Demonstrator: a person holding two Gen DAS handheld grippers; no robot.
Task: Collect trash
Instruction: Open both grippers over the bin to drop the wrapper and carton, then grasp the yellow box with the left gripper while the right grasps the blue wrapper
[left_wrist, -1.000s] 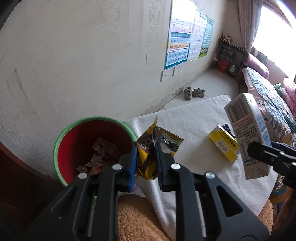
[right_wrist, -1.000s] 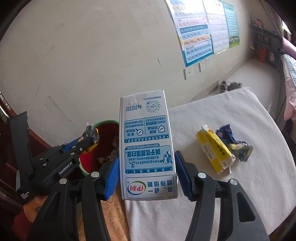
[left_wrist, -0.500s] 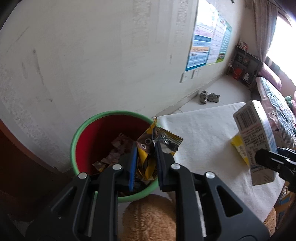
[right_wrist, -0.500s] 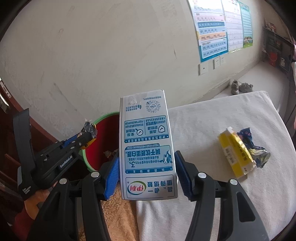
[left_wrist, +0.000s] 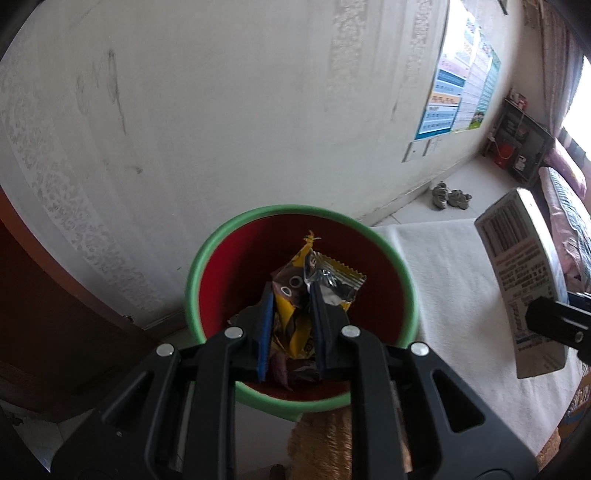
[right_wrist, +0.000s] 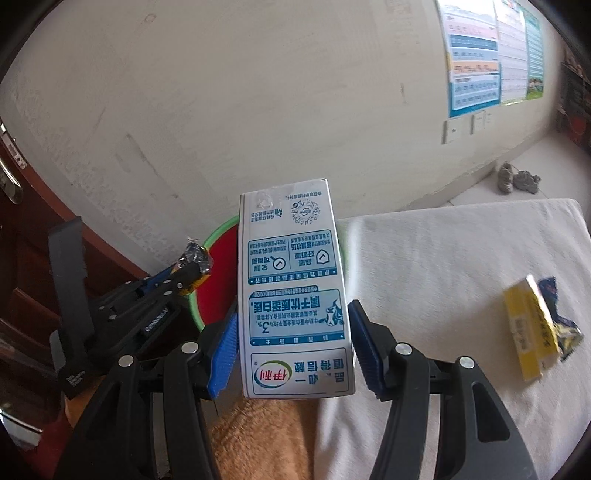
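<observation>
Jaws closed on a crumpled yellow snack wrapper (left_wrist: 295, 295): that is how we find our left gripper (left_wrist: 290, 325), held directly over the mouth of the red bin (left_wrist: 369, 266) with the green rim. Loose wrappers lie in the bin's bottom beneath the jaws. Our right gripper (right_wrist: 291, 332) has its blue-padded jaws clamped on the two sides of a white and blue milk carton (right_wrist: 295, 288), gripped low on its body and held upright in the air with its print upside down to us. The bin sits just behind the carton and to its left, partly hidden by it.

To the right of both grippers spreads a white cloth-covered bench (right_wrist: 443, 266). On it, well to the right of the carton, lie a yellow box (right_wrist: 532, 332) and a blue wrapper (right_wrist: 565, 328) touching its far side. A tan furry cloth (right_wrist: 258, 435) lies just below the right jaws. Beyond the bin rises a pale, scuffed wall (left_wrist: 240, 110) with posters (right_wrist: 491, 55) up to the right. A pair of shoes (left_wrist: 448, 192) rests on the floor by the wall, and brown wooden furniture (right_wrist: 22, 221) stands to the left.
</observation>
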